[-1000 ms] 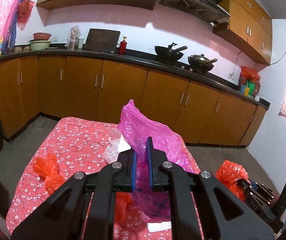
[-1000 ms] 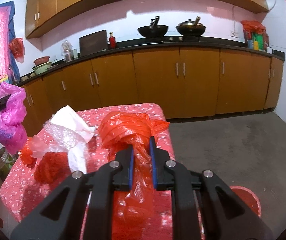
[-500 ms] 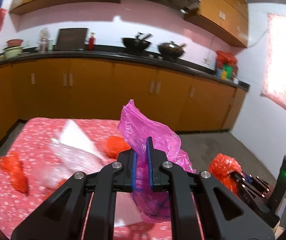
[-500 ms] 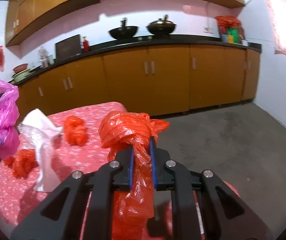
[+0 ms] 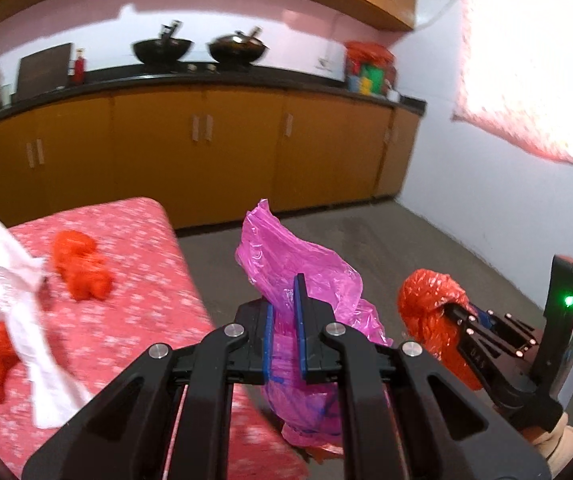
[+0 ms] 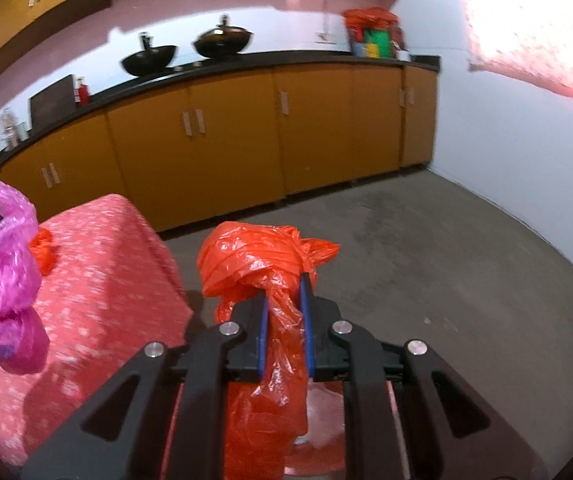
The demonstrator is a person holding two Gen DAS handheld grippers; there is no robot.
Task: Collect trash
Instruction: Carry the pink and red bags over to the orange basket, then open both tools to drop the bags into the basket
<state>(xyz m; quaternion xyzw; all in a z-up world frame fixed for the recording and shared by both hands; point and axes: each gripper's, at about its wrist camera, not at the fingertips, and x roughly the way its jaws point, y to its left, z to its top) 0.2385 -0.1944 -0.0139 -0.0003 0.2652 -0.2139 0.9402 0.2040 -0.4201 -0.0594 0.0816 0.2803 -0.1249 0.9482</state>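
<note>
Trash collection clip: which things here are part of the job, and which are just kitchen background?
Job: crumpled magenta plastic bag in left tool; crumpled orange plastic bag in right tool; orange bag scraps and white tissue on table.

Background: two black woks, red bottle, brown cabinets.

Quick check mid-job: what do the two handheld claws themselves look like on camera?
Both match: the left claw and right claw have black angular linkage arms with silver pivot bolts and blue-edged pads. The left wrist view shows the right unit's upright black panel with a green light.

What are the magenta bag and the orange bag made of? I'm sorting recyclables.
The crumpled magenta bag looks like thin plastic film: glossy, translucent, sharply creased. The bunched orange bag looks alike, shiny and wrinkled. The exact plastic type cannot be told.
</note>
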